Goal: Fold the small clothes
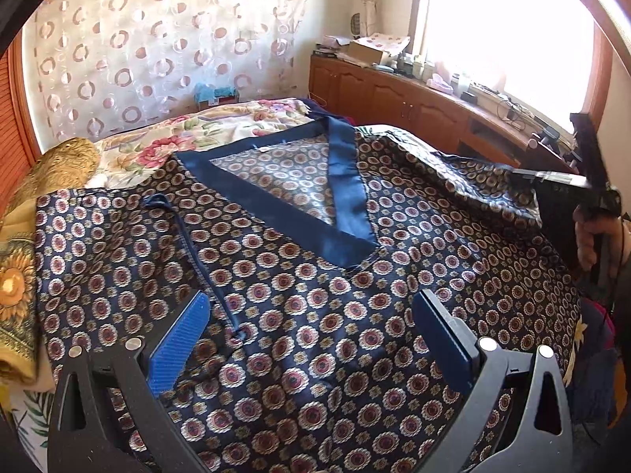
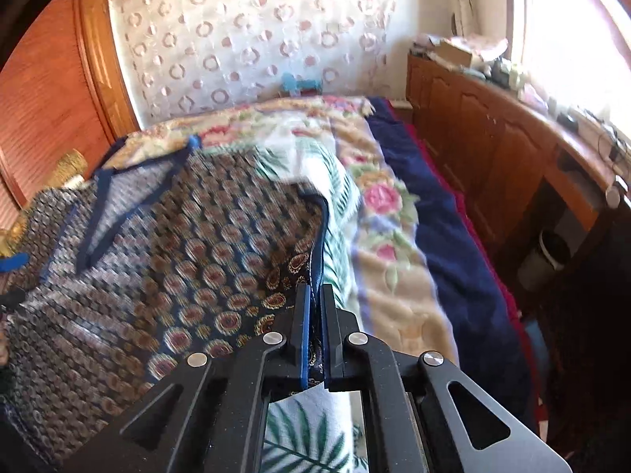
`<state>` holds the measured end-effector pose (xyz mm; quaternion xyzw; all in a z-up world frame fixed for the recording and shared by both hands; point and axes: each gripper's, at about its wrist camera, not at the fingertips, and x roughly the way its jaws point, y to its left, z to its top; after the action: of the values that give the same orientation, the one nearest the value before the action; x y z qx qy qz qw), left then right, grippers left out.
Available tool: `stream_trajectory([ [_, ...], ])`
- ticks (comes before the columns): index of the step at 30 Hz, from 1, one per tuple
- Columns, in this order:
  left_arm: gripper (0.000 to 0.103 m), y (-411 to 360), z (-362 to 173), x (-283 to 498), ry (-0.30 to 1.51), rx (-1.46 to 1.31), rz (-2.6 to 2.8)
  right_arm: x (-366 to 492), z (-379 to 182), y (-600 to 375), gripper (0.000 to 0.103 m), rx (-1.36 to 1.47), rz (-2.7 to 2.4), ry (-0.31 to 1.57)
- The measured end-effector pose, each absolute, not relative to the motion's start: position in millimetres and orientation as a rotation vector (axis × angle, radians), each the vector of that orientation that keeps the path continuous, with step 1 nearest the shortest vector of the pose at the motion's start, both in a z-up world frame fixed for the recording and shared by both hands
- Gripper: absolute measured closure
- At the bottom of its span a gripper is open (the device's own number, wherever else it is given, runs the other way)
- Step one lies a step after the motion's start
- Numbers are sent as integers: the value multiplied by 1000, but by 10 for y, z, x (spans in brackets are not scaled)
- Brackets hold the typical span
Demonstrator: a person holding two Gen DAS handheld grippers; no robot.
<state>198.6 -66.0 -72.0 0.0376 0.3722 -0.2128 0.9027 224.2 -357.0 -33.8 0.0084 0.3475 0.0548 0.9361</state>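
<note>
A dark blue patterned top (image 1: 299, 287) with a plain blue V-neck band (image 1: 276, 213) lies spread flat on the bed. My left gripper (image 1: 311, 315) hovers open just above its lower middle, both blue pads apart with only cloth below. My right gripper (image 2: 314, 299) is shut on the garment's blue-edged right hem (image 2: 317, 248), lifting that edge slightly off the bedding. In the left wrist view the right gripper (image 1: 552, 177) appears at the far right, held by a hand (image 1: 587, 244), with the sleeve edge (image 1: 493, 181) raised toward it.
The bed carries a floral blanket (image 2: 378, 213) and a leaf-print sheet (image 2: 311, 441). A wooden cabinet (image 1: 394, 90) with clutter runs along the window on the right. A yellow sunflower cloth (image 1: 15, 276) lies at the left. A patterned curtain (image 1: 157, 47) hangs behind.
</note>
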Motion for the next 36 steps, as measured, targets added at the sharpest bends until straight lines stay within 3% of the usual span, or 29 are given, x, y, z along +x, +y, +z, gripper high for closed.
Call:
stream_trajectory([
  [7, 0, -459, -629, 1941, 739, 39, -403, 2149, 175, -2977, 99, -31, 294, 582],
  [13, 0, -342, -606, 1911, 729, 22, -380, 2151, 195, -2223, 99, -68, 496, 598],
  [19, 0, -266, -640, 1924, 735, 19, -366, 2329, -54, -1817, 78, -133, 530, 666],
  [23, 0, -203, -644, 1999, 742, 15, -348, 2475, -58, -1905, 58, -119, 498, 675],
  [36, 0, 221, -598, 2397, 769, -23, -223, 3293, -185, -1954, 56, -170, 395, 740],
])
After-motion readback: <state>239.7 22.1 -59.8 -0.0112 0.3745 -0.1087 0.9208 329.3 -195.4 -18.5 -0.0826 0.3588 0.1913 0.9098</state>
